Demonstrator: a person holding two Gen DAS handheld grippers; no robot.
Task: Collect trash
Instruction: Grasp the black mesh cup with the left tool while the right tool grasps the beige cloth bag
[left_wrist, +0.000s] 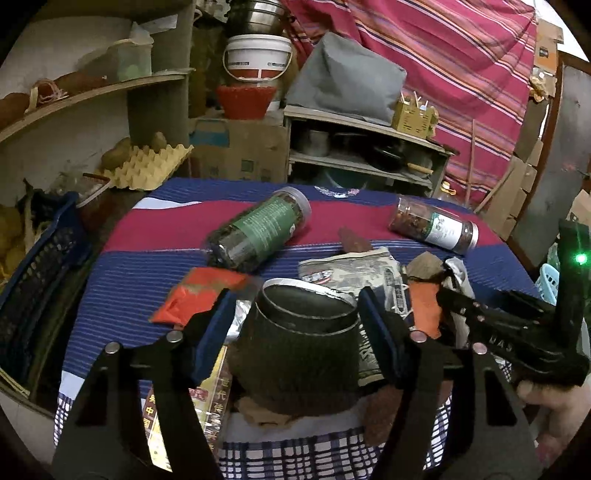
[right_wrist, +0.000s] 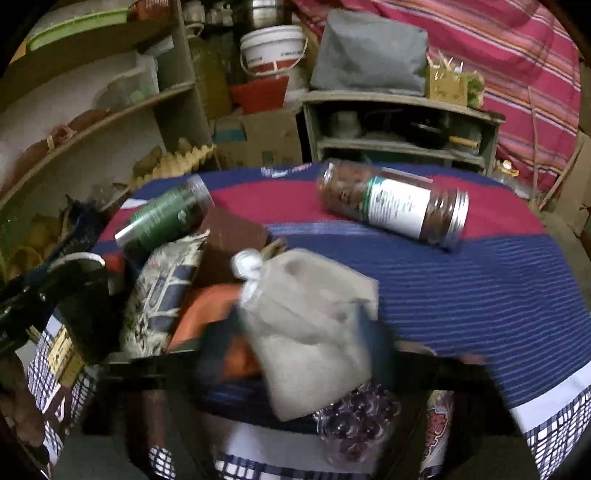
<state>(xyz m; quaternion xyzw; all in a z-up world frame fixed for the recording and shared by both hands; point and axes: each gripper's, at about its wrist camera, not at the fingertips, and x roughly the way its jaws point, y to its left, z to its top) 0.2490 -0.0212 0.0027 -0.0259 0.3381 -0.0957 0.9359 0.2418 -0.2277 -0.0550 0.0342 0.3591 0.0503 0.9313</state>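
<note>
My left gripper (left_wrist: 297, 314) is shut on a dark paper cup (left_wrist: 299, 343), its blue pads against both sides, above wrappers on the striped cloth. A red packet (left_wrist: 195, 295) and a printed foil bag (left_wrist: 354, 269) lie just beyond the cup. My right gripper (right_wrist: 295, 325) is blurred and shut on a grey cloth pouch (right_wrist: 310, 332) with crumpled white plastic (right_wrist: 247, 266) at its top. The right gripper also shows in the left wrist view (left_wrist: 517, 332). A green-label jar (left_wrist: 258, 229) and a white-label jar (right_wrist: 395, 203) lie on their sides farther back.
A dark blue crate (left_wrist: 33, 280) stands at the table's left edge. Shelves with an egg tray (left_wrist: 147, 166), a white bucket (left_wrist: 258, 55) and a low cabinet (left_wrist: 362, 155) are behind. A purple plastic tray (right_wrist: 354, 421) lies near the front edge. A light blue basket (left_wrist: 548, 280) sits right.
</note>
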